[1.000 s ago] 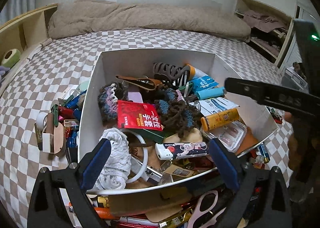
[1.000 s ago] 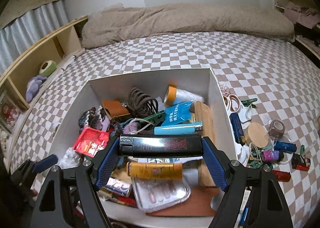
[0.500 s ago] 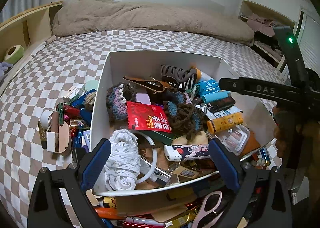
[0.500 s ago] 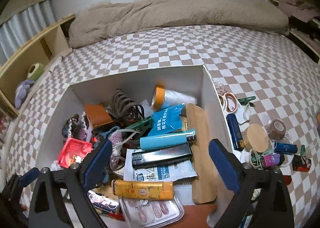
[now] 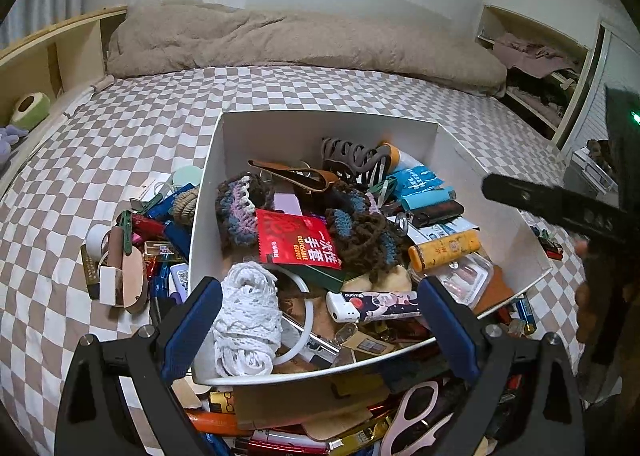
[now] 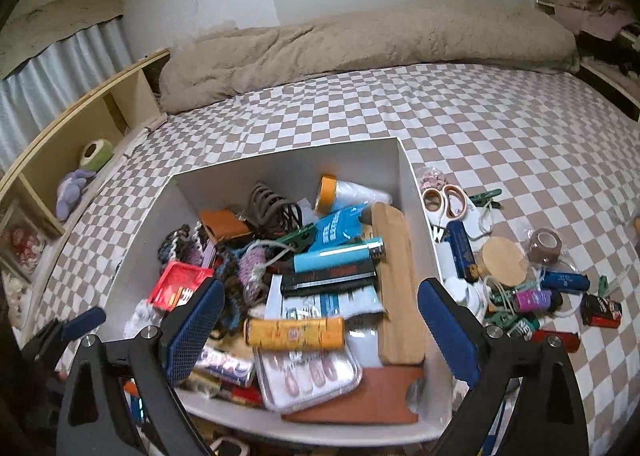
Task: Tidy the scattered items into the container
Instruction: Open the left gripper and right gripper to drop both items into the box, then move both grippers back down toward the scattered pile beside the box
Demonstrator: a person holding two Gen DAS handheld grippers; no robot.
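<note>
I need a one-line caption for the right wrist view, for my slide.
Open right gripper above the full white box, black lighter inside; more items scattered on the checkered bed.

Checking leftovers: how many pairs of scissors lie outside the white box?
2. Orange-and-white-handled scissors right of the white cardboard box; pink-handled scissors in the clutter at its near side. Others may be buried.

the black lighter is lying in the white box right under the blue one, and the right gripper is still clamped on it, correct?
Not quite. The black lighter does lie in the white box just below the blue lighter, but the right gripper is not clamped on it: its fingers have just been opening and stand wide with nothing between them, as the right wrist view shows.
</note>
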